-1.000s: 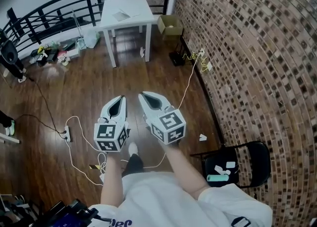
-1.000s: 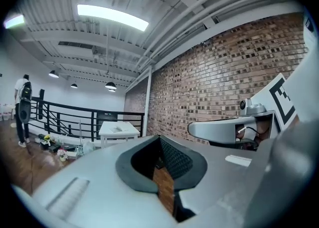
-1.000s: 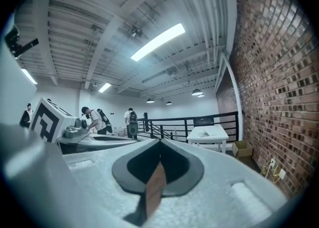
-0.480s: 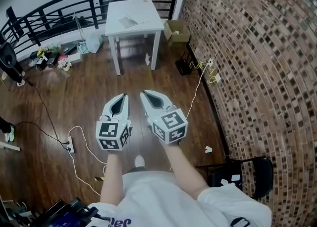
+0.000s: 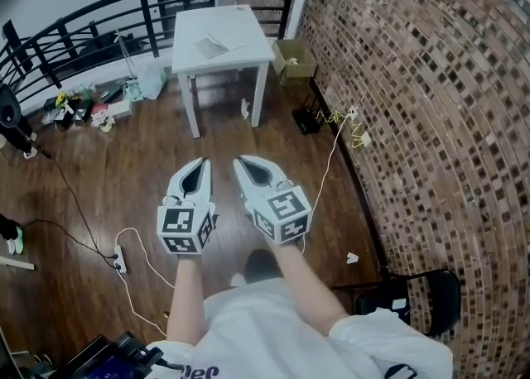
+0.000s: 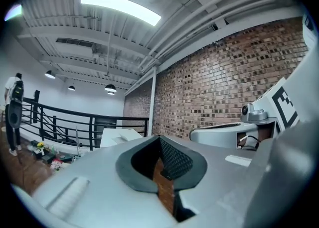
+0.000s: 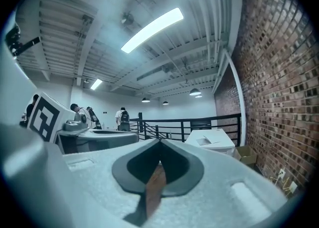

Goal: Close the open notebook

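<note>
Notebook out of reach
Both empty, the left gripper (image 5: pixel 200 164) and right gripper (image 5: pixel 241 159) were clenched, likely since the notebook (image 5: pixel 217 40) lay well apart.

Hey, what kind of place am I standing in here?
Likely a loft-style workspace on an upper level, not a home: a bare brick wall runs along one side, a black railing guards an open edge, and power cables trail over the wood floor near a lone white table.
</note>
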The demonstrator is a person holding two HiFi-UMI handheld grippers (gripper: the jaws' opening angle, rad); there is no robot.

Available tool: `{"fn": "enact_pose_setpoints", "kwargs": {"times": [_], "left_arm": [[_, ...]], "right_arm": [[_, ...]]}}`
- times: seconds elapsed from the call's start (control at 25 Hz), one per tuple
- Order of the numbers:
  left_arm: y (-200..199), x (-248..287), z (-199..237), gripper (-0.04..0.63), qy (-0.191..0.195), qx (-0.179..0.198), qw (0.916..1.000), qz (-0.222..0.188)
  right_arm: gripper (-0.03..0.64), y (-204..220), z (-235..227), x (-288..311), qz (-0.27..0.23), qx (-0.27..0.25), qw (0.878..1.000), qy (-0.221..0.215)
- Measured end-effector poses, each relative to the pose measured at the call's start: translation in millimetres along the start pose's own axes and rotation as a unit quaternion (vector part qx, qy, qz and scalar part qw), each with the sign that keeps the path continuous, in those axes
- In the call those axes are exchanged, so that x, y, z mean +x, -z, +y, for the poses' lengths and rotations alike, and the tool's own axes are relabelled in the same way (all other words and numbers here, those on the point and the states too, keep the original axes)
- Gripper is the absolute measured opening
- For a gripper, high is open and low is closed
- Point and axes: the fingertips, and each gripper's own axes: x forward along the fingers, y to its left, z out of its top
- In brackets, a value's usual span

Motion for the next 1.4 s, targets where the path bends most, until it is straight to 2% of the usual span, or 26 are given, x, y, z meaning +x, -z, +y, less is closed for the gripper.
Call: {"fn": "enact_pose_setpoints", "kwargs": {"times": [0.32, 0.68, 1.08, 1.4], "left_arm": [[7.1, 71.7, 13.6, 0.015, -0.003, 0.001, 1.0, 0.003], [-29.3, 190.8, 47.3, 0.015, -0.039, 0.007, 0.9991, -0.016], [-56.7, 322.6, 56.1, 0.015, -0.054, 0.027, 0.9978, -0.028], [-51.9, 376.2, 77.1, 0.015, -0.073, 0.023, 0.9969, -0.018]], "right_arm": [[-0.012, 4.3, -67.4, 45.1, 0.003, 0.005, 1.0, 0.009], [-0.012, -38.2, -161.8, 128.7, -0.01, -0.01, 1.0, -0.026], [-0.012, -75.5, -271.2, 193.1, -0.023, -0.032, 0.998, -0.039], [-0.012, -71.0, -318.9, 235.6, -0.015, -0.024, 0.998, -0.052]]}}
